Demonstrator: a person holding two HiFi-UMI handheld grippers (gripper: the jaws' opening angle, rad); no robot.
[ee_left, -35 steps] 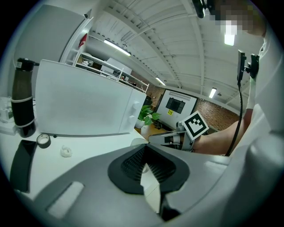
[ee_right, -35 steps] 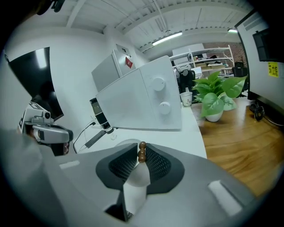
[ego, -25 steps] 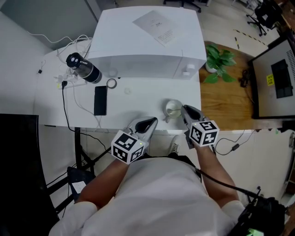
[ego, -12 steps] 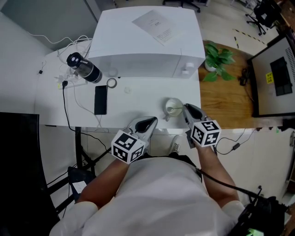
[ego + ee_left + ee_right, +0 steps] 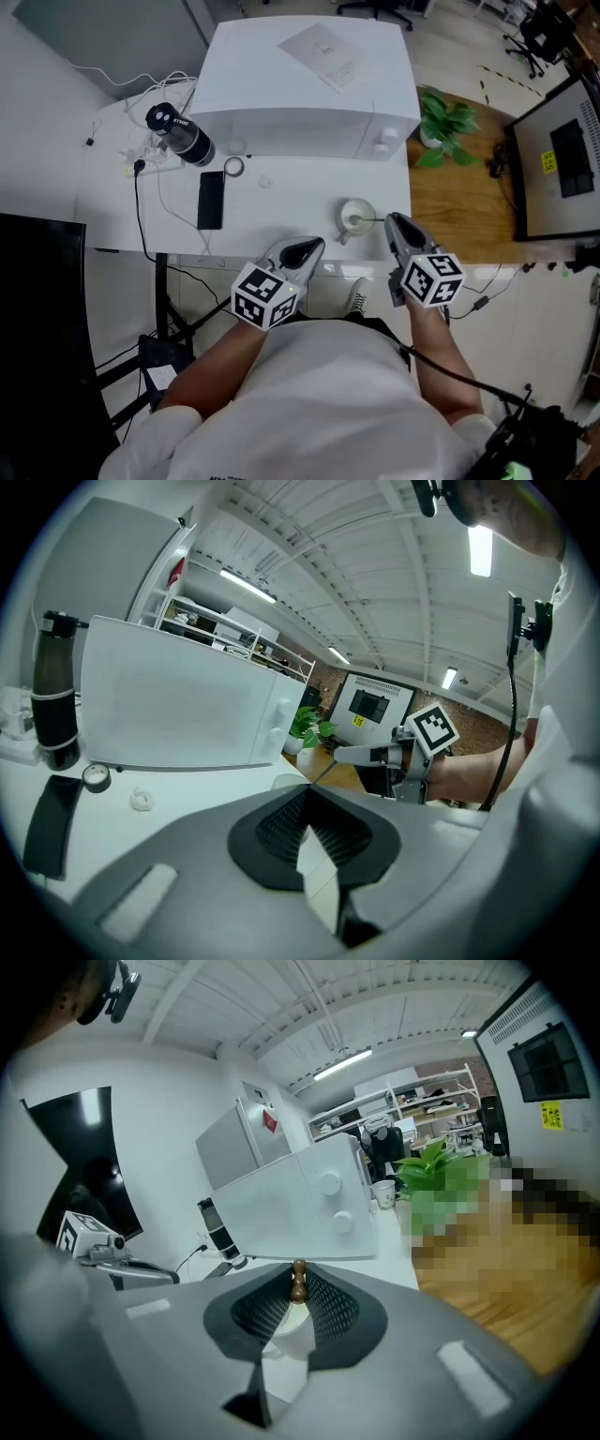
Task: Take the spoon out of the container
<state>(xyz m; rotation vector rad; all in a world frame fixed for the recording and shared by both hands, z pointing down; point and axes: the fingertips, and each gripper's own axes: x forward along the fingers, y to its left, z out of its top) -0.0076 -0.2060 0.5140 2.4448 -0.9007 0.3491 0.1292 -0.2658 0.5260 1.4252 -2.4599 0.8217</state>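
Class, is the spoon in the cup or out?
Apparently in: the spoon ends within the cup rim; the right tongs pinch its handle.

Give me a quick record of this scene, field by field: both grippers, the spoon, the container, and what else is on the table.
right gripper: shut on the spoon, at its handle end
left gripper: shut, empty, over the table's near edge
spoon: far end in the cup
cup: white, upright on the table
also on table: white appliance, black bottle, phone, tape roll

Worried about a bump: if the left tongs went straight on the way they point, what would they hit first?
Probably the cup, just past the left tongs; depth is unclear.
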